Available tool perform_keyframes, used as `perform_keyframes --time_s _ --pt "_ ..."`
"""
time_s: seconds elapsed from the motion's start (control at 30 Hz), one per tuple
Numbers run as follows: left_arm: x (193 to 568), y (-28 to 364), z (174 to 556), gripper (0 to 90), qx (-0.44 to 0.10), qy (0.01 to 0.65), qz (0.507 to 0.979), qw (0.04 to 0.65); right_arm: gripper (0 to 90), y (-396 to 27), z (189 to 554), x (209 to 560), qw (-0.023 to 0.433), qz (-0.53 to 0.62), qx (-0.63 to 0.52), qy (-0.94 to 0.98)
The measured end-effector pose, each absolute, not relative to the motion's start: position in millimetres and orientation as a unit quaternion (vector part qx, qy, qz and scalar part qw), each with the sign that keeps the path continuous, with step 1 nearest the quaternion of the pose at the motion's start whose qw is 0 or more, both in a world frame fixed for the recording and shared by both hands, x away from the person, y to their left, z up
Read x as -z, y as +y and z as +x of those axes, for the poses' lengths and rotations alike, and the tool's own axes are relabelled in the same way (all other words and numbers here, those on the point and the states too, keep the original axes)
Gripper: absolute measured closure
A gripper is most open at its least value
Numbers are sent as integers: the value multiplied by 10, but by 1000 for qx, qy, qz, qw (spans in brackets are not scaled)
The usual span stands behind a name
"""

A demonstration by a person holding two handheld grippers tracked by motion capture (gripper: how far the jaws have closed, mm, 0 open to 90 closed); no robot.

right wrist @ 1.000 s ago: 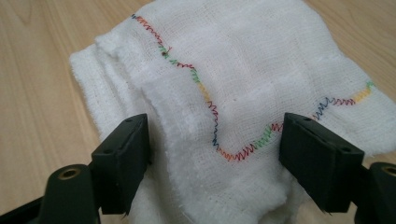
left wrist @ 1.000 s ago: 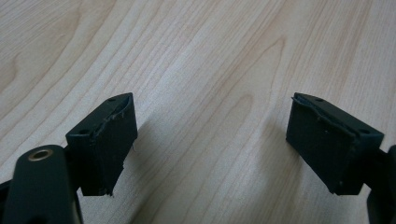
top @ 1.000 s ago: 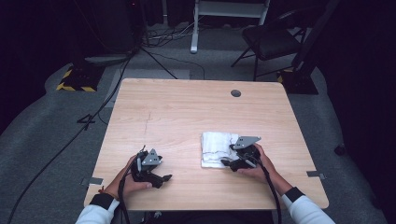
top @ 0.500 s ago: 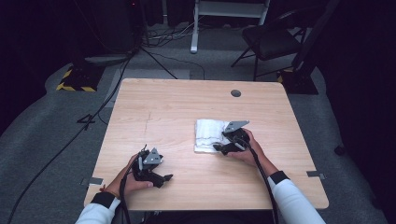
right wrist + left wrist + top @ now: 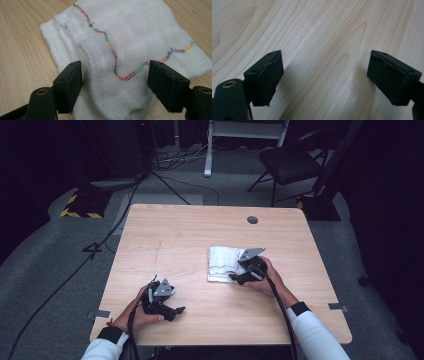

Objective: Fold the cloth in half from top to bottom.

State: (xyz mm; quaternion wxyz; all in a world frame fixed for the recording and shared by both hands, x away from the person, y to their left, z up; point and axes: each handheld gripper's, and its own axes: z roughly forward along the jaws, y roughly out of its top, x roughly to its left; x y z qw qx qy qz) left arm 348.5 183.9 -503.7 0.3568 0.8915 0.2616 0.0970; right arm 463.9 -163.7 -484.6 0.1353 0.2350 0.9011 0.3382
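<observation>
One folded white cloth (image 5: 223,262) lies on a light wooden worktop (image 5: 180,240), right of centre and toward the person's side. Two hand-held grippers are in use, one in each hand. The right hand-held gripper (image 5: 235,276) sits at the cloth's near right edge; in the right gripper view its two black jaws stand apart on either side of a raised fold of the cloth (image 5: 125,50), and they have just been closing a little, though the pads do not visibly press the fabric. A wavy line of multicoloured stitching (image 5: 113,57) runs along the cloth's hem, in red, green, yellow and blue. The left hand-held gripper (image 5: 176,311) rests near the front left of the worktop, well apart from the cloth; in the left gripper view its jaws are spread wide over bare wood, with nothing between them. One round grey grommet (image 5: 252,220) sits in the worktop near its far edge. One black chair (image 5: 290,165) stands on the floor beyond. No readable writing or brand marks are visible.
</observation>
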Motion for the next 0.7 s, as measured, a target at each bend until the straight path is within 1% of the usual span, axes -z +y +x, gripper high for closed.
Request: perform_keyframes --time_s 0.17,0.37,0.47,0.7 --pt "5036 1839 3480 141 -97 263 891 356 297 -1674 4577 4781 145 224 -330 905" --pt "5037 1838 3478 141 -98 263 891 357 295 -1736 4416 4660 154 199 -309 917" --pt "5037 1838 3478 142 -98 263 891 357 294 -1773 4370 4625 152 196 -310 918" --pt "5036 1838 3477 142 -98 264 891 356 294 -1983 4213 4520 179 193 -295 919"
